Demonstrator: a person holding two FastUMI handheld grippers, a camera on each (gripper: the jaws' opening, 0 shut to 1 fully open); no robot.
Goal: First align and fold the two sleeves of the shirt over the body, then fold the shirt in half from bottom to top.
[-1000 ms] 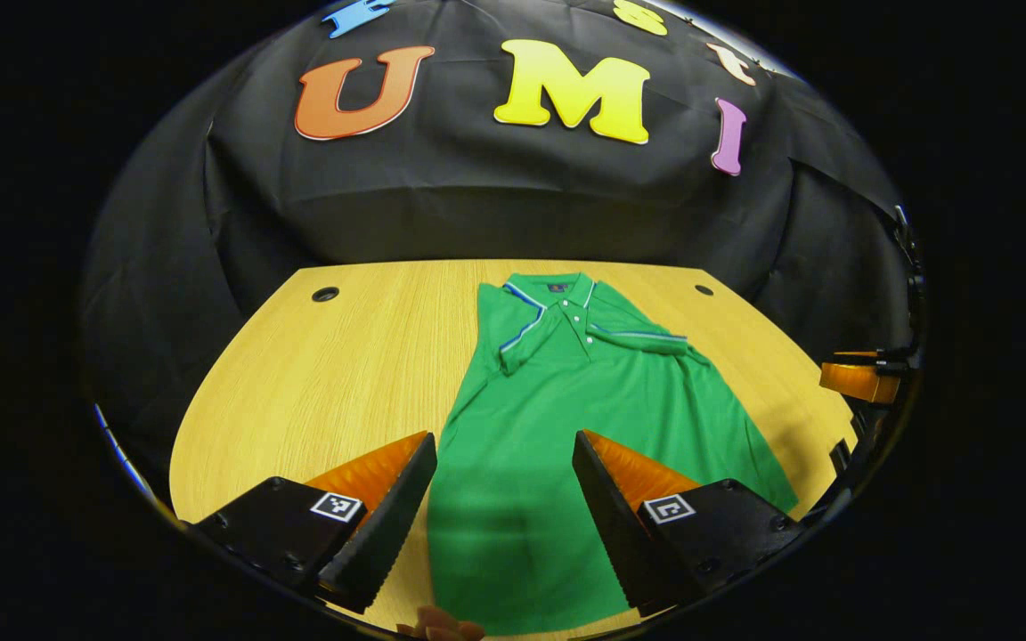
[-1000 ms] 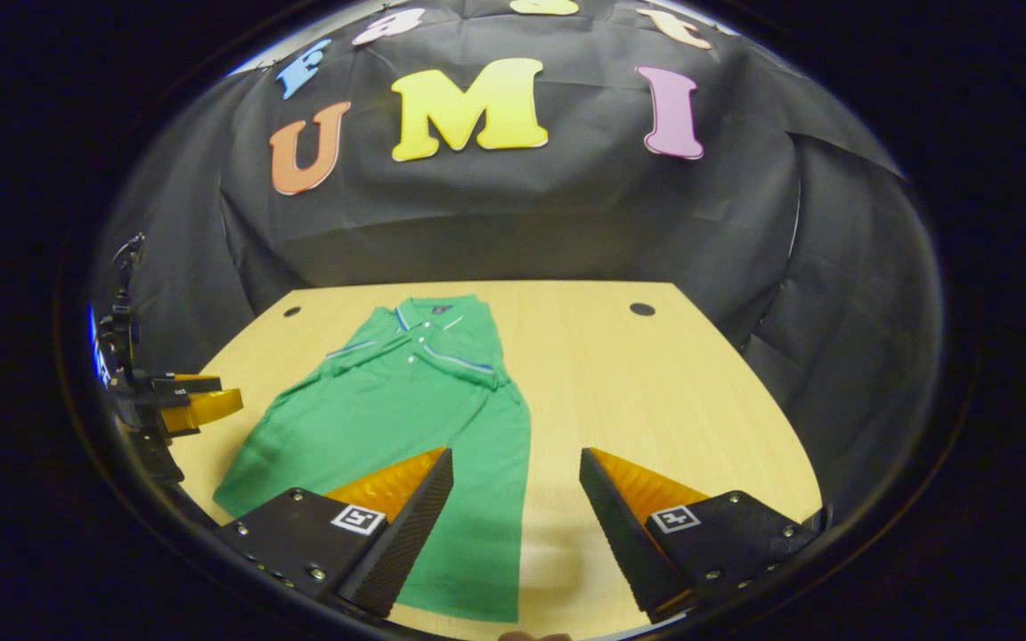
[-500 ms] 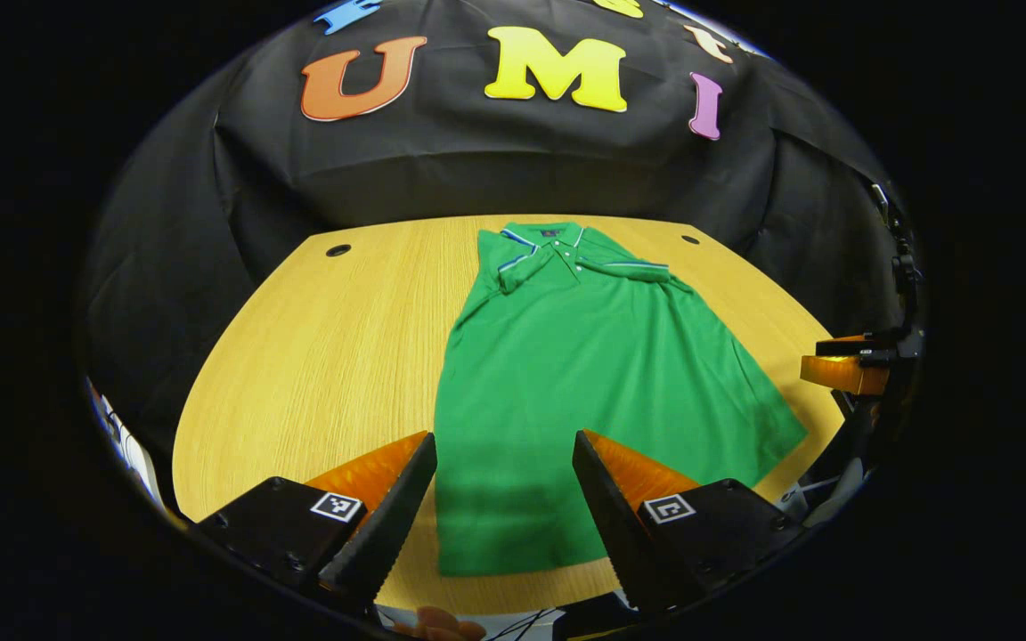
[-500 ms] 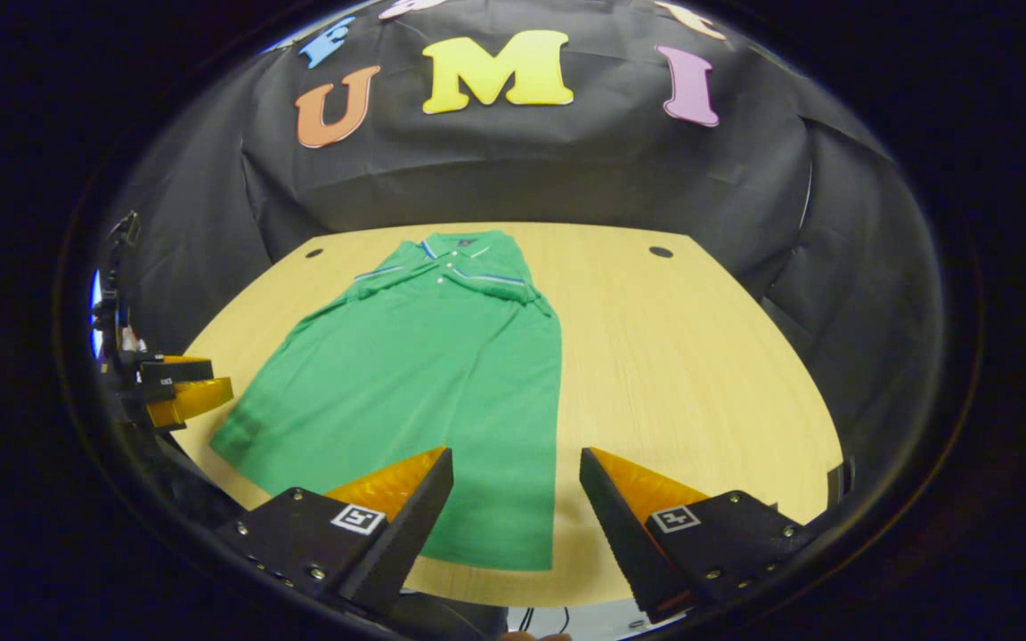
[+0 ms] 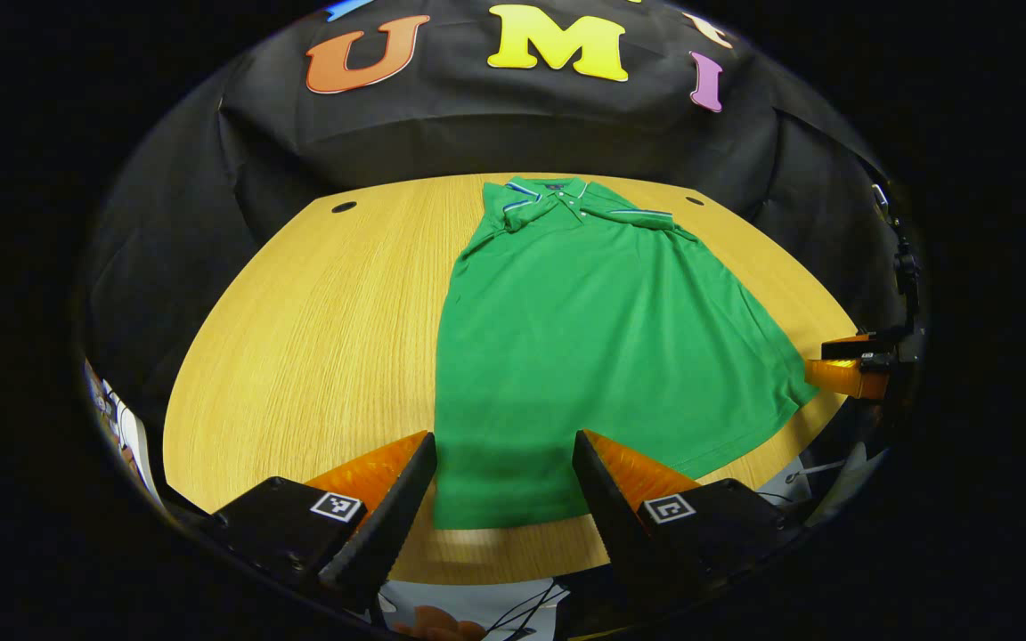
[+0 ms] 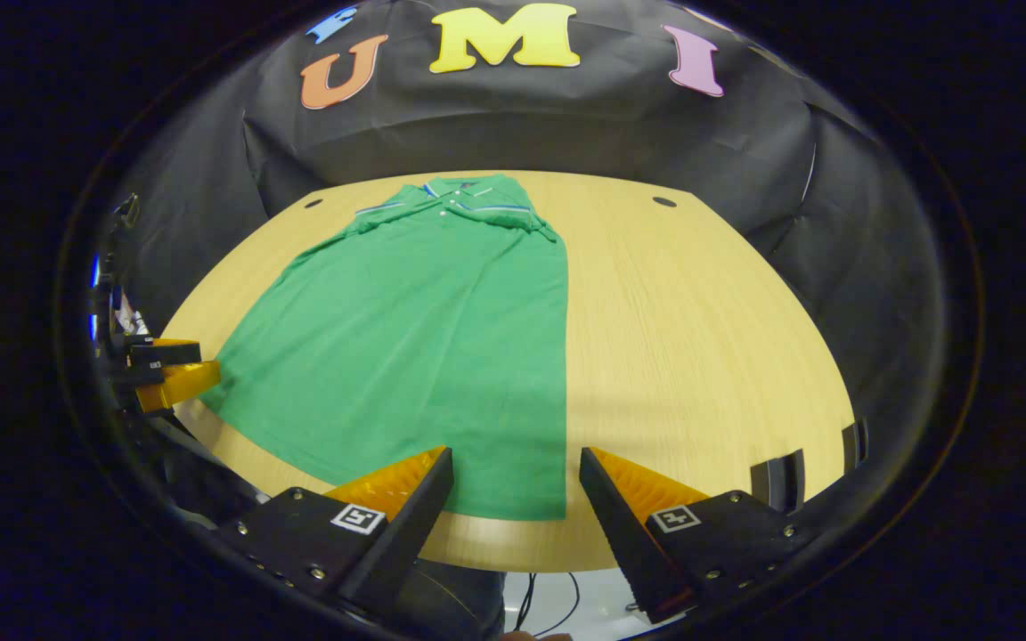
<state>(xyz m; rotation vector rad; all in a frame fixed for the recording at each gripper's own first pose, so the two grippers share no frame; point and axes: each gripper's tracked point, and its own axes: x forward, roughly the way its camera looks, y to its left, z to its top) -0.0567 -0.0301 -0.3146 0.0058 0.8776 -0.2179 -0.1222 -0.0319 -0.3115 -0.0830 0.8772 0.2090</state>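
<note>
Green shirt (image 5: 584, 338) laid flat on table (image 5: 317, 338), sleeves folded over body, collar at far end, left claw (image 5: 504, 499) held open above near hem, right claw (image 5: 847, 369) seen beside shirt's corner

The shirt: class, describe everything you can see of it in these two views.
The shirt is a green polo of knit-looking fabric, with a blue-and-white trimmed collar and a buttoned placket. It lies flat, front up, on the table, collar toward the far edge and hem near the front edge. Both sleeves are folded over the body. Nothing else touches it.
</note>
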